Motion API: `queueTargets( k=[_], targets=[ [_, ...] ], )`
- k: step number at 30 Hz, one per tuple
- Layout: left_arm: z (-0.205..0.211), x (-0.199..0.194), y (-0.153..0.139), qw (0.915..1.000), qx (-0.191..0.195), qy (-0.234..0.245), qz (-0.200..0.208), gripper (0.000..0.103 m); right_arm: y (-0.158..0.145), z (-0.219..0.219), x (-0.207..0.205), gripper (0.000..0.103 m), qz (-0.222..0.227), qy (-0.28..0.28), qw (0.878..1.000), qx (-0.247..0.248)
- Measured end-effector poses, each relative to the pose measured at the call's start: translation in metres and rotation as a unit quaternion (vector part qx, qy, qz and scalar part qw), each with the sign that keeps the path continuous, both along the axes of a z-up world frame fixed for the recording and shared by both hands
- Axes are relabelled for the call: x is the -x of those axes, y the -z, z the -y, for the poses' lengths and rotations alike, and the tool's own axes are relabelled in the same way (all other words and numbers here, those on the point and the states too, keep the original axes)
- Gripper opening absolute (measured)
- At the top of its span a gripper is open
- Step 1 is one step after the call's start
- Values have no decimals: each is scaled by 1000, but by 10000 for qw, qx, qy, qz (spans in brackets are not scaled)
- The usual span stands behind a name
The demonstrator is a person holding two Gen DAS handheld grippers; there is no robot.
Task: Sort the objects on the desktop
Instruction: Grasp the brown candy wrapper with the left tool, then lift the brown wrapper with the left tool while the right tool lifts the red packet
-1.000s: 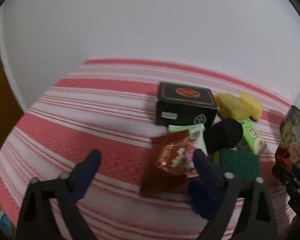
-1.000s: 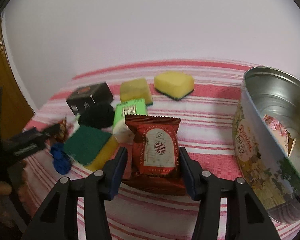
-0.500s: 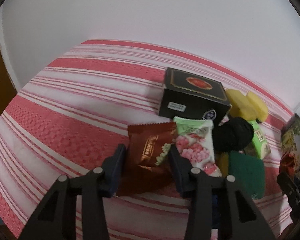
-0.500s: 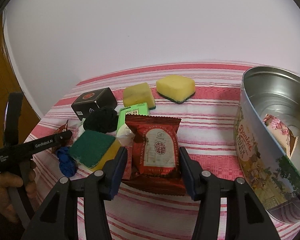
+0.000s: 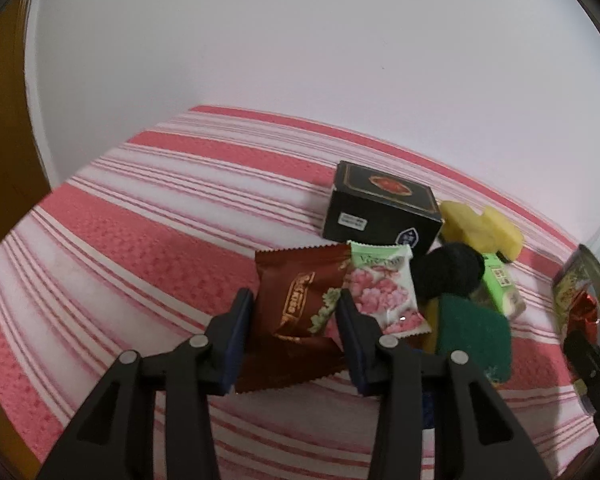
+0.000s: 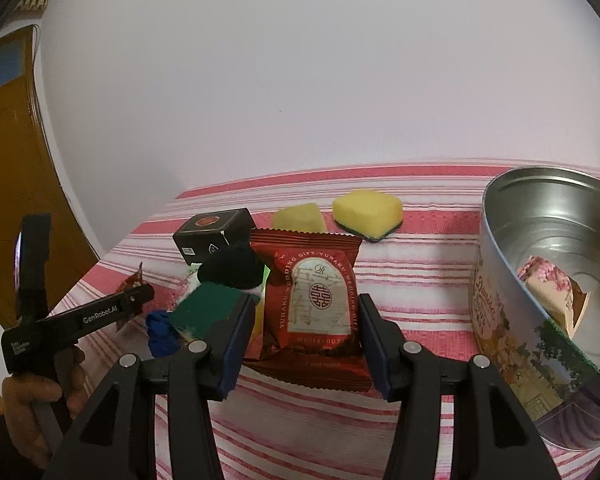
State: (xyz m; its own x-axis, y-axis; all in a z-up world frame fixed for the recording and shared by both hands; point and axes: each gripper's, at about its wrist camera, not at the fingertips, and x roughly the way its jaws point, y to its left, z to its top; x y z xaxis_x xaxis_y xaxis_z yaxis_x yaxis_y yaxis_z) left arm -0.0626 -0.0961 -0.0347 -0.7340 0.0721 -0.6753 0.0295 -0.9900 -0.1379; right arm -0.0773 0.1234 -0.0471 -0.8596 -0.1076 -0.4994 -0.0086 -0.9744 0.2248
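A round metal tin [image 6: 512, 280] with a printed outer wall stands at the right of a worktop [image 6: 416, 276] covered in a red and white striped cloth. Inside the tin, a pink flowered snack packet [image 6: 554, 300] leans against its wall; a yellow object shows at the tin's far right edge, too cut off to identify.

The right claw [image 6: 302, 336] is clenched on a red snack packet [image 6: 314, 300], just left of the tin.

Further left of the tin lies a cluster: a green and yellow sponge [image 6: 208, 306], a black fuzzy ball [image 6: 234, 270], a black box [image 6: 212, 232] and two yellow sponges [image 6: 368, 210] behind.

At the cluster's far side from the tin, the left claw [image 5: 296, 314] has just closed on a brown snack packet [image 5: 296, 300], pads pressing both sides. A pale green flowered packet [image 5: 384, 292] overlaps its edge nearest the tin.
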Motion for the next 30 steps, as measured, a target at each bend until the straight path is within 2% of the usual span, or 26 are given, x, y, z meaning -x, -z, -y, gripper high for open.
queueTargets(
  k=[9,13,21,26,28,30],
  targets=[
    [4,-27,5,9995,-177,-235,-119,42,-4,-4,-8,54,-237,59,9997,5],
    [-4,-38,5,9992,-90,-272,-273,42,-6,-3,-12,54,-369,79,9993,-46],
    [-23,-49,6,9994,-25,-135,-333,42,-9,-5,-17,54,-537,99,9985,-18],
    [-30,-45,6,9999,-19,14,-164,42,-11,-3,-20,54,-640,90,9979,-32],
    [-33,-36,8,9998,1,77,-161,39,-11,-5,-21,54,-667,100,9977,-1],
    [-40,-38,6,9996,173,80,-229,38,-12,-6,-22,54,-688,106,9976,23]
  ],
)
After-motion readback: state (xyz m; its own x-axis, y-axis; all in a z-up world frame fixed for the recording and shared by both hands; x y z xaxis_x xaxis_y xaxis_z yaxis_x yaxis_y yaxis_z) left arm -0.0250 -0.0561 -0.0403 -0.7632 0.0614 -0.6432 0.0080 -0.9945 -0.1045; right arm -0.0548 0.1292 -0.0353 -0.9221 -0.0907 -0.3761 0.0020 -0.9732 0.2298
